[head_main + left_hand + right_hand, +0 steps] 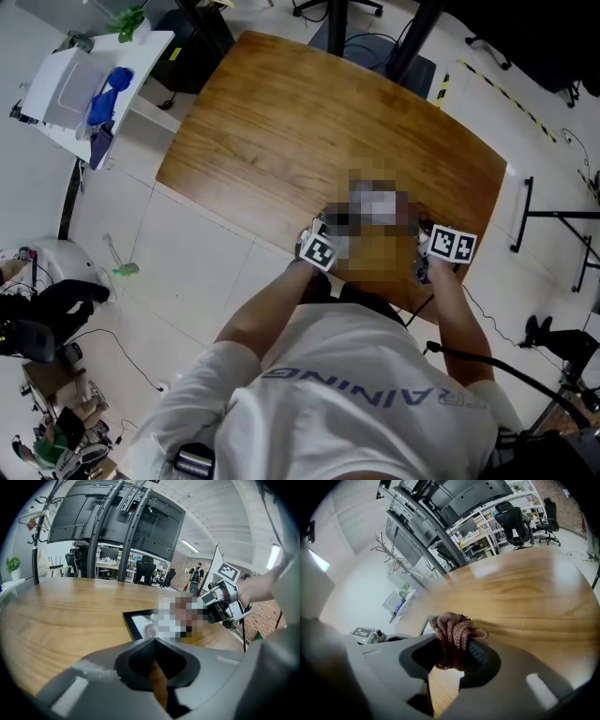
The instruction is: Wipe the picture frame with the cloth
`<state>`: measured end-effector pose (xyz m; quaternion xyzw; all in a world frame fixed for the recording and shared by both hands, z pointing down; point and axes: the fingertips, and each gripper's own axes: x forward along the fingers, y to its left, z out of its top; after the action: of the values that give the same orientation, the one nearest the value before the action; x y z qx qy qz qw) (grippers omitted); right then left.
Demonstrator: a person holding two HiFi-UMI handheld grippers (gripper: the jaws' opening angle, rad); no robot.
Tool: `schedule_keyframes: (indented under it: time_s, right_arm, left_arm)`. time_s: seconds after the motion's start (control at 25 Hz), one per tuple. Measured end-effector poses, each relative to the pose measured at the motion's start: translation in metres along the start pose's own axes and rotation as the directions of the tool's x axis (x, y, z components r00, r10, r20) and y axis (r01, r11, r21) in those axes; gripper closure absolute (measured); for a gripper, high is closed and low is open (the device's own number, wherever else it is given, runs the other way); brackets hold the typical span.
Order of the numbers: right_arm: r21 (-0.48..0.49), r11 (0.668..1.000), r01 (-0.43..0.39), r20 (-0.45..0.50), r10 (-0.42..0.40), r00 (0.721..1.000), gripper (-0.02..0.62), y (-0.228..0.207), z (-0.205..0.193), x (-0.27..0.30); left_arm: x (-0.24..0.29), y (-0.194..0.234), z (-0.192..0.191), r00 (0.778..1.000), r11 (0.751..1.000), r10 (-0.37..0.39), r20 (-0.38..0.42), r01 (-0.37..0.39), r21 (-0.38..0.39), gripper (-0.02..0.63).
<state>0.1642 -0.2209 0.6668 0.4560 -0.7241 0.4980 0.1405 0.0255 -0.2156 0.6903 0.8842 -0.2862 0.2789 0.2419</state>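
Note:
A black picture frame point(136, 622) lies flat on the wooden table point(309, 131) near its front edge; a mosaic patch hides most of it in the head view. My right gripper point(457, 648) is shut on a bunched pinkish-brown cloth point(454, 631), just right of the frame, whose corner point(427, 622) peeks out behind the cloth. At the frame's left side my left gripper point(152, 660) has its jaws closed together with nothing between them. In the head view the left gripper point(319, 247) and right gripper point(442, 247) flank the frame. The right gripper point(220, 605) also shows in the left gripper view.
A white side table point(94, 84) with a blue item stands off the table's far left. Black monitor stands point(122, 527) rise behind the table's far edge. Office chairs point(518, 520) and cables on the floor point(122, 356) surround the table.

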Motion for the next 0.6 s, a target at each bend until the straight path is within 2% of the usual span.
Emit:
schedule_keyframes:
  time_s: [0.28,0.4,0.6]
  right_arm:
    - [-0.069,0.99,-0.122,-0.002,0.123,0.992,0.476,0.059,0.011,0.026]
    - [-0.1,0.985,-0.141,-0.033,0.138,0.99,0.476,0.078,0.007,0.049]
    - [-0.092,0.983,-0.157,-0.043,0.154,0.987,0.476,0.093,0.005,0.064]
  left_arm:
    - [0.0,-0.002,0.0,1.0,1.0,-0.03,-0.008,0.03,0.004,0.601]
    - [-0.004,0.002,0.001,1.0,0.999,-0.017,0.011,0.018,-0.036,0.603]
    - [-0.013,0.008,-0.004,1.0,0.998,-0.007,-0.002,0.007,-0.063,0.601]
